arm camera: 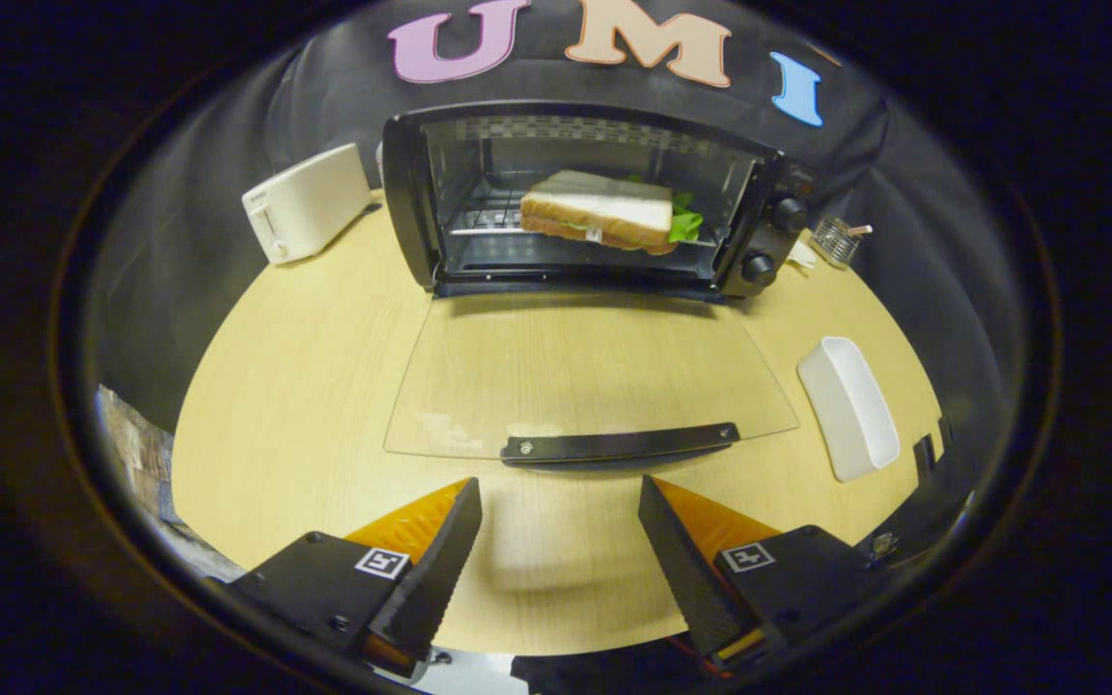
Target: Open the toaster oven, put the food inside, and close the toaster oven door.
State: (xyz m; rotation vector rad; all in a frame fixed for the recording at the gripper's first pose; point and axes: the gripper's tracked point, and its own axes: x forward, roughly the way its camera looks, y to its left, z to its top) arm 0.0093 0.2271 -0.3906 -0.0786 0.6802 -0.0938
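Sandwich (609, 212) sits inside the open toaster oven (595, 198) — well beyond the gripper (561, 502), fingers apart, empty.

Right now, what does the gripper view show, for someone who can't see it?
A sandwich sits on the rack inside the toaster oven, whose glass door lies fully open on the wooden table. The open, empty gripper hovers just before the door handle.

Black claw (561, 502), orange-backed fingers, square markers
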